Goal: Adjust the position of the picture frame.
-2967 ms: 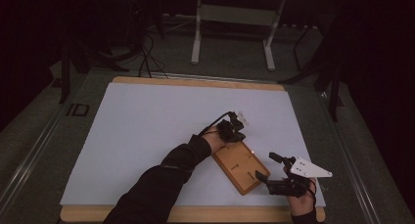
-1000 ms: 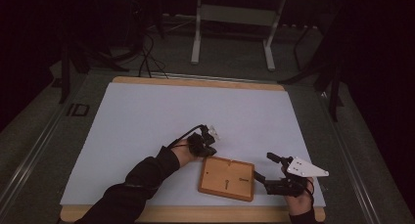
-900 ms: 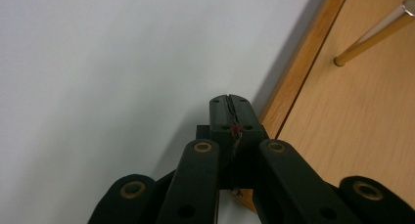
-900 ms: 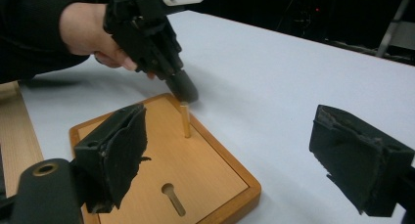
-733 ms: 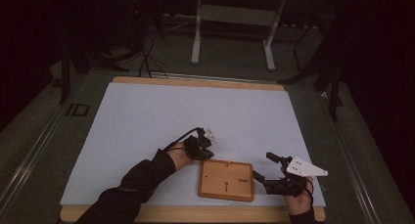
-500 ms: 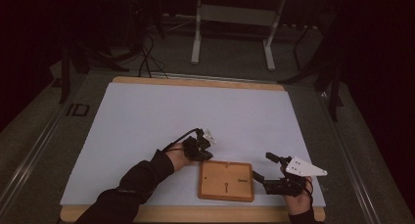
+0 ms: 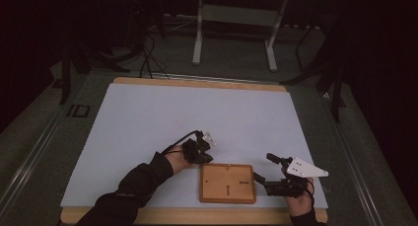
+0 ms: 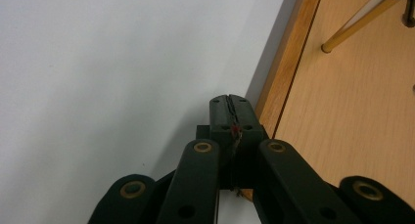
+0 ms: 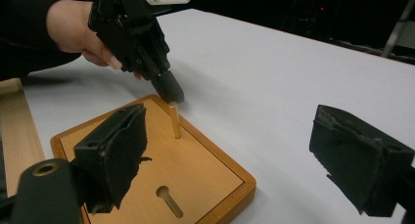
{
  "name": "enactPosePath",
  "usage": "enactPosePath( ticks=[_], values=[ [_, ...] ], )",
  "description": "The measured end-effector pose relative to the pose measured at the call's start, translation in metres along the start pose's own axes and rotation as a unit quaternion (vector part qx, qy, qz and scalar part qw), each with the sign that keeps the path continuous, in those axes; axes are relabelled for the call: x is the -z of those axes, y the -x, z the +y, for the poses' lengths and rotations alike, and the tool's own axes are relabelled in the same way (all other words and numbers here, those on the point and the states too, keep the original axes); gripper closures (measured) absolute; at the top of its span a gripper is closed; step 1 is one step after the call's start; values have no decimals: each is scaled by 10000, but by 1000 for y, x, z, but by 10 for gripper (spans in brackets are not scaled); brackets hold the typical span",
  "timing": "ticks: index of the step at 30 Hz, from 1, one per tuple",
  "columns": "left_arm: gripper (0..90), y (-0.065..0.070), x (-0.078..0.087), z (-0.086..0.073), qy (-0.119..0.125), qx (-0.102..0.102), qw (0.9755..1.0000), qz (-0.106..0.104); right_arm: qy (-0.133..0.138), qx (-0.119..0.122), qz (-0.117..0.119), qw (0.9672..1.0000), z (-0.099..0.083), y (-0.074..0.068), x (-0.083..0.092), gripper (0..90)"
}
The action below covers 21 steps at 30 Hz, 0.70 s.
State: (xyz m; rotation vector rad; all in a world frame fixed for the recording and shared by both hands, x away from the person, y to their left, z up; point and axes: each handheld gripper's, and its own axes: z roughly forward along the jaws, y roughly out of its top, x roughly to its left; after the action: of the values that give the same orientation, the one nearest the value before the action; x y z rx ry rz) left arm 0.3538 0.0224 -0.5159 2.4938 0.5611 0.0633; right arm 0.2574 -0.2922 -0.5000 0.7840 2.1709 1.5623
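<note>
A flat wooden board (image 7: pixel 227 182) lies square to the table's near edge, with an upright brass peg (image 9: pixel 174 120) and a keyhole slot (image 9: pixel 169 199) in its face. My left gripper (image 7: pixel 204 157) is shut with nothing visible between its jaws. Its tip (image 8: pixel 230 100) sits on the white surface, right against the board's (image 8: pixel 342 111) far left corner. The peg (image 8: pixel 359 16) stands just beyond it. My right gripper (image 9: pixel 240 155) stands open at the board's right edge, its jaws wide apart and empty. The left gripper (image 9: pixel 166 89) points down near the peg in the right gripper view.
The white tabletop (image 7: pixel 148 122) spreads wide to the left and beyond the board. A wooden rim (image 7: pixel 197 82) borders it at the far side. Metal stand legs (image 7: pixel 199 33) and cables (image 7: pixel 145 58) lie on the dark floor past the table.
The board has swung from a diagonal lie to square with the table's near edge. My left gripper came leftward and nearer along with its corner. The right gripper stayed put.
</note>
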Motion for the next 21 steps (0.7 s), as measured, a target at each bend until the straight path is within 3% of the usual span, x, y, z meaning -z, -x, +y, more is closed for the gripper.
enactPosePath(
  ticks=[8,15,21],
  values=[
    [900,2,1,-3,-137,-51,9999,-60,-10,0,1,10000,0,0,0,137],
    [886,-4,9,-6,148,126,9998,8,-14,-3,2,10000,0,0,-1,137],
    [848,-2,21,-7,330,64,9994,35,-18,-9,12,10000,0,0,-1,137]
  ],
)
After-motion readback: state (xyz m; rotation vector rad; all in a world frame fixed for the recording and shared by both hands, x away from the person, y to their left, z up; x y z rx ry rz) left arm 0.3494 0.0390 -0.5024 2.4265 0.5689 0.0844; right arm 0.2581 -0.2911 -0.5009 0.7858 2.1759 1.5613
